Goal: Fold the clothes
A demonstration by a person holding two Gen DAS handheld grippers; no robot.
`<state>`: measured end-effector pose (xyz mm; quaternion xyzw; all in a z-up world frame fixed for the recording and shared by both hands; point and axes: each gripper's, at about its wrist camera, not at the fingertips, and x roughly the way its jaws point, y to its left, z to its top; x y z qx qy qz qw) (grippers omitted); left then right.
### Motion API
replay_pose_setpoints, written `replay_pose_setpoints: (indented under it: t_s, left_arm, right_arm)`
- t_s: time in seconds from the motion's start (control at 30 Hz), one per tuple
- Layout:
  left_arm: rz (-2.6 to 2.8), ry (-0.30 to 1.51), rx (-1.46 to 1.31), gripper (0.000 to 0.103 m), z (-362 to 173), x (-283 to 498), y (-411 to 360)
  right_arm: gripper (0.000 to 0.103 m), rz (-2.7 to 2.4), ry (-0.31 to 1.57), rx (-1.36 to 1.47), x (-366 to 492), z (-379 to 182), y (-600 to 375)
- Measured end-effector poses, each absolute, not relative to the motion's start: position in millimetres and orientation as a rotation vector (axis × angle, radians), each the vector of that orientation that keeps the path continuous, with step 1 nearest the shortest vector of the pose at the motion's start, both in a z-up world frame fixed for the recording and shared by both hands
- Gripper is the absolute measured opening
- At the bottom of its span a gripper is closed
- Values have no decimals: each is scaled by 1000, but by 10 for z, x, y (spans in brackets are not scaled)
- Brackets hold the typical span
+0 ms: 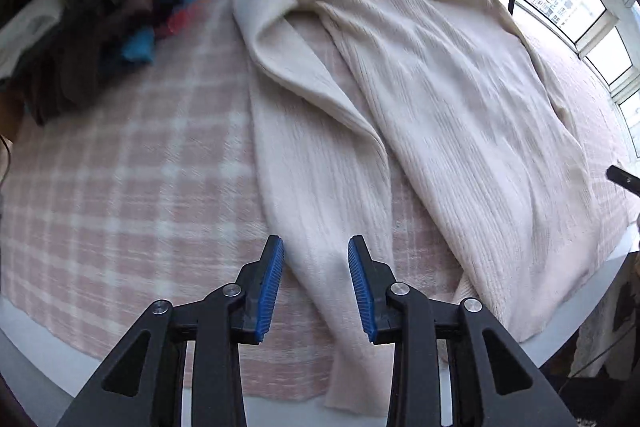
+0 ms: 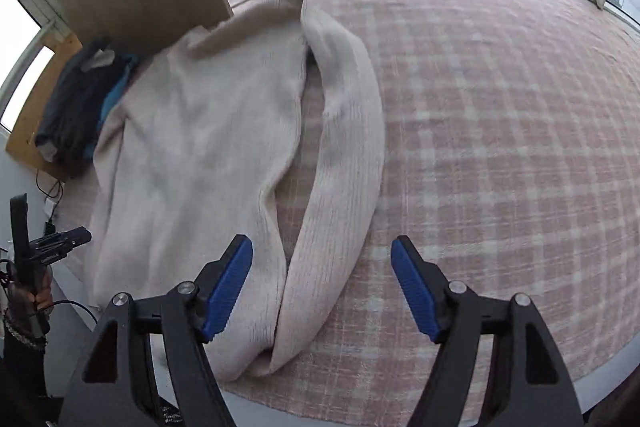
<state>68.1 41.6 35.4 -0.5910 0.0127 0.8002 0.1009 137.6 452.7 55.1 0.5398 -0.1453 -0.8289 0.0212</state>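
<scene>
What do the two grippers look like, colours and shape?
Both look alike: the left gripper and right gripper have black plastic linkage arms with triangular cut-outs and silver pivot pins, ending in blue ribbed pads. No cables show on them.

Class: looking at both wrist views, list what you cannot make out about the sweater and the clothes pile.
- Sweater hem: left wrist view, cut off by the table edge.
- Sleeve cuff: right wrist view, partly behind the right gripper.
- Clothes pile: individual garments indistinct; cut off at the frame edge.
</scene>
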Motion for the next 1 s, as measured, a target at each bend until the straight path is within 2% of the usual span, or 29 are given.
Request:
replay_pose_setpoints:
  t_s: [0.03, 0.1, 0.2, 0.23, 0.27, 0.3, 0.33, 0.37, 0.43, 0.47, 0.53, 0.6, 0.63, 0.67, 0.73, 0.83, 0.9, 0.93, 0.97, 1.0]
  left_arm:
    - [2372, 60, -1748, 30, 334, 688, 458]
    - [2384, 96, -1745, 11, 306, 700, 537]
    - [2384, 56, -1701, 7, 391, 701, 566]
    - [2391, 41, -1688, 7, 437, 704, 550]
    - [2397, 21, -1679, 7, 486, 708, 525]
    - [2405, 4, -1669, 7, 539, 711, 494]
    - [2420, -7, -1658, 7, 600, 716, 455]
    - [2440, -9, -1647, 6, 661, 720, 408]
    - [2502, 22, -1628, 6, 782, 725, 286]
    - [2533, 39, -1617, 6, 842, 728, 224]
    - [2587, 73, -1609, 6, 892, 770, 75]
    - [2637, 108, -1606, 8, 907, 832, -88]
    - [2662, 126, -1604, 7, 914, 863, -169]
    - [2687, 144, -1602, 8, 921, 894, -251]
    - [2702, 164, -1584, 9, 886, 922, -291]
    - [2485, 250, -1466, 11, 704, 1064, 334]
    - [2408, 291, -1432, 16, 661, 1143, 513]
    - [2386, 300, -1426, 16, 647, 1161, 554]
    - [2364, 309, -1420, 16, 633, 1178, 596]
    - [2342, 318, -1414, 16, 619, 1196, 638]
  right_arm:
    - [71, -2560, -440, 1699, 1343, 452, 4477]
    - [71, -2570, -407, 1745, 1295, 341, 4429]
    - [71, -2571, -390, 1801, 1283, 251, 4433]
    - [67, -2555, -415, 1804, 1292, 234, 4457]
    - [54, -2544, -450, 1808, 1305, 220, 4495]
    - [44, -2535, -483, 1810, 1317, 209, 4539]
    - [28, -2526, -517, 1812, 1328, 198, 4584]
    - [19, -2516, -551, 1814, 1340, 187, 4628]
    - [16, -2500, -608, 1815, 1363, 170, 4711]
    - [10, -2507, -603, 1809, 1374, 180, 4728]
    - [11, -2510, -590, 1788, 1395, 211, 4745]
    - [20, -2514, -555, 1775, 1415, 247, 4730]
    - [40, -2511, -539, 1783, 1426, 239, 4714]
    - [52, -2507, -522, 1791, 1437, 232, 4697]
    - [52, -2500, -488, 1806, 1458, 217, 4665]
    - [52, -2490, -455, 1832, 1484, 174, 4633]
    - [51, -2486, -452, 1847, 1495, 133, 4633]
    - [43, -2488, -460, 1836, 1506, 138, 4648]
    - [19, -2486, -470, 1831, 1513, 139, 4664]
    - [13, -2476, -485, 1840, 1515, 135, 4689]
